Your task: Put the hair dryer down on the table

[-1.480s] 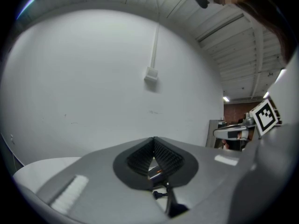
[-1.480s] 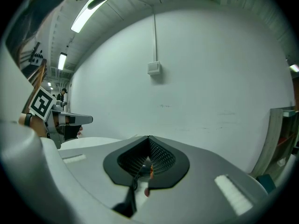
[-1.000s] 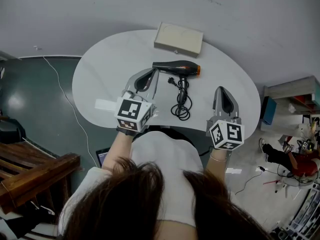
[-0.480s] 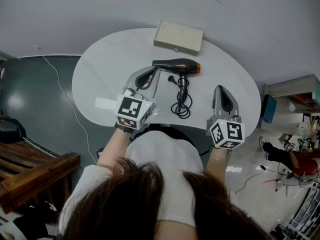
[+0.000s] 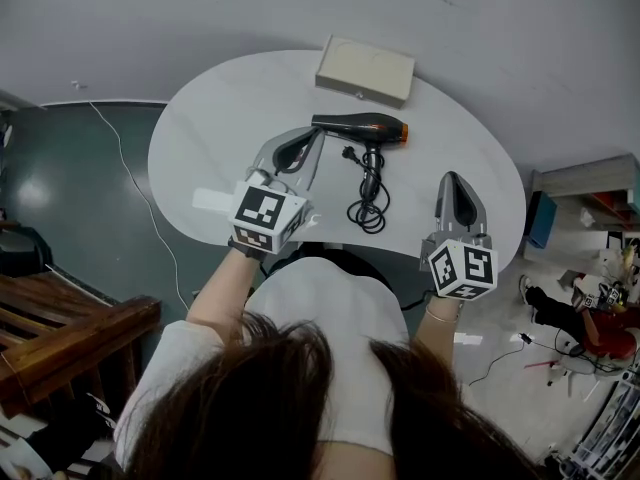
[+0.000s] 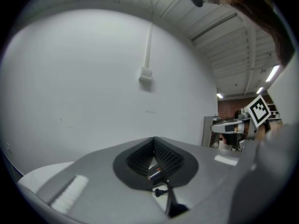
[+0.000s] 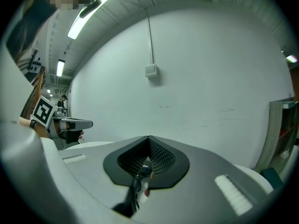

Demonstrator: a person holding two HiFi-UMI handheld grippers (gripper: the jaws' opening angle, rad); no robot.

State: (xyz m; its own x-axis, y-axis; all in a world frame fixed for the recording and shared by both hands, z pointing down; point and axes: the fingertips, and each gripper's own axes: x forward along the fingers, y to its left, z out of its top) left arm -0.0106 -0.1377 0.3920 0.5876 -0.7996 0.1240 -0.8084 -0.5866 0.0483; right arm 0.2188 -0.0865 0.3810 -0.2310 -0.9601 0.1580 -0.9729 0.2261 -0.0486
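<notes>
Nothing has shifted. Both the left gripper [image 5: 314, 142] and right gripper [image 5: 452, 180] hang closed and empty, since the black orange-nosed hair dryer [image 5: 358, 124] already rests on the white rounded table [image 5: 220, 118].

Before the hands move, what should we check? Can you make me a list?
1. Hair dryer lying on the table: ok.
2. Its cord all on the table, nothing hanging off the edge: ok.
3. Left tool shut and empty: ok.
4. Right tool shut and empty: ok.
5. Box apart from the hair dryer: ok.
6. Hair dryer switched off: cannot tell.
</notes>
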